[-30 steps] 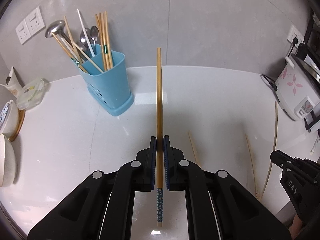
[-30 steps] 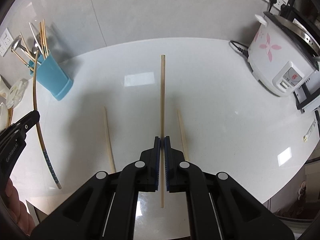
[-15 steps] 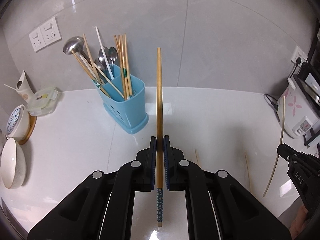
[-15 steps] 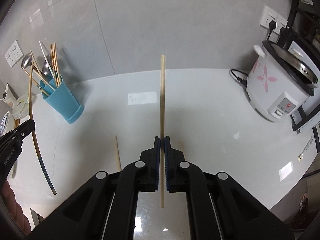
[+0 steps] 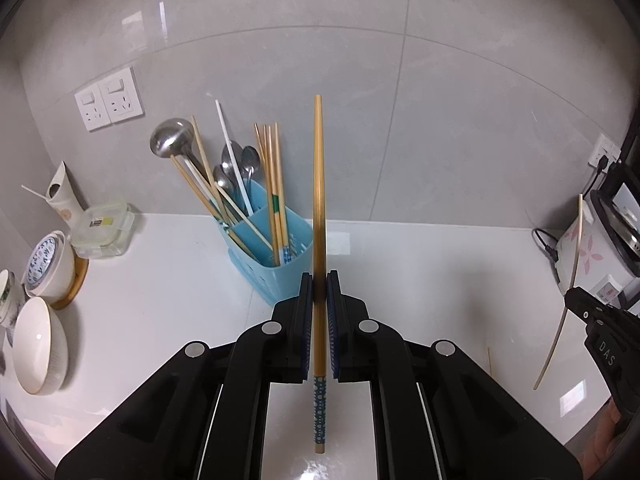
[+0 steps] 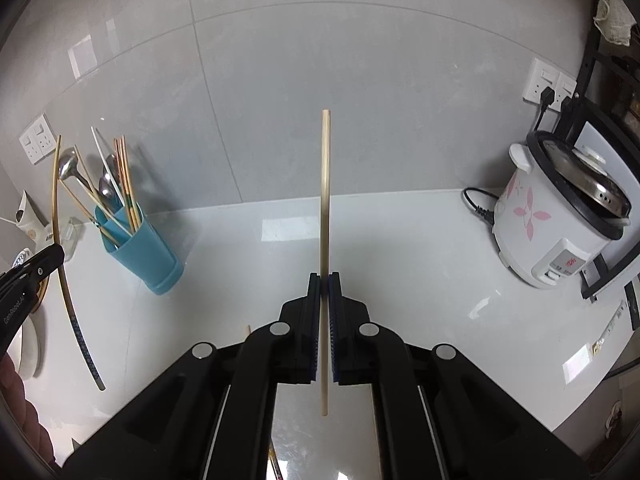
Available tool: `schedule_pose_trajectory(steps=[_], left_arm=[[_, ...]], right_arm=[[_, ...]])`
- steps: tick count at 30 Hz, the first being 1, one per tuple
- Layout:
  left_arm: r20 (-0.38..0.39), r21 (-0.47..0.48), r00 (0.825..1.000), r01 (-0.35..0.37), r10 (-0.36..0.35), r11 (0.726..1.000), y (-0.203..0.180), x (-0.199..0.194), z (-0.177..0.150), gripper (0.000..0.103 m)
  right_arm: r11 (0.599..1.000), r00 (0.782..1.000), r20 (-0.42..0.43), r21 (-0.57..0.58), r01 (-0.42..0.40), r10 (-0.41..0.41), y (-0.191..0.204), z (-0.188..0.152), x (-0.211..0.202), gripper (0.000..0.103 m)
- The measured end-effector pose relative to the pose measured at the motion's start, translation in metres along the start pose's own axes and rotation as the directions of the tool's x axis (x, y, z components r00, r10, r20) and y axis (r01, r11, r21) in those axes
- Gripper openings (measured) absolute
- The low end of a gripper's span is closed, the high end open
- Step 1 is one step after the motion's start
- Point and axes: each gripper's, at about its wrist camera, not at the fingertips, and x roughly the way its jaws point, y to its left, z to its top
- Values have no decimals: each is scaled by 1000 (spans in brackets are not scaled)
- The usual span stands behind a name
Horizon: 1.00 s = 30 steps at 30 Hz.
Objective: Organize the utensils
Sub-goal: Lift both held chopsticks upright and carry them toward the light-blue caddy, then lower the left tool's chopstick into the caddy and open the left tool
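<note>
My left gripper [image 5: 319,280] is shut on a brown chopstick [image 5: 318,184] with a blue dotted end, held above the white counter. Its tip points up past the blue utensil holder [image 5: 276,248], which stands just left of it and holds chopsticks, spoons and a ladle. My right gripper [image 6: 324,280] is shut on a plain pale chopstick [image 6: 325,188], held above the counter. The holder [image 6: 140,252] is far left in the right wrist view, where the left gripper [image 6: 30,276] and its chopstick also show. The right gripper [image 5: 600,320] shows at the right edge of the left wrist view.
A rice cooker [image 6: 560,220] stands at the right with its cord plugged into the wall. Bowls [image 5: 40,344], a lidded cup and a clear container [image 5: 102,228] sit at the left. Loose pale chopsticks [image 6: 248,330] lie on the counter, mostly hidden by the grippers.
Both grippers have risen and tilted up with their chopsticks. The left one has come closer to the blue holder. The loose chopsticks on the counter have slid out of sight below.
</note>
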Motion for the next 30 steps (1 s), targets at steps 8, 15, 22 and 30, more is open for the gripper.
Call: schedule_pose_trajectory(steps=[8,15,22,30], left_arm=[[27,-1,1000,-13,13,1000,8,-3,21,6],[66,-23,998,-12,14,1000,22,1,45,6],[109,-43,994,11,-6,999,37,8,67,6],[147,-66,989,18,-8,998,54,28,86,6]], right_arm=[[1000,999,35,-10,-11,11,12,23,-3,3],[999,998,59,-23,-25,26,24,44,-3,3],[998,997,67,-41,-41,44,42,63,6,3],[995,994,75,-62,-75,80,65,81,22,3]])
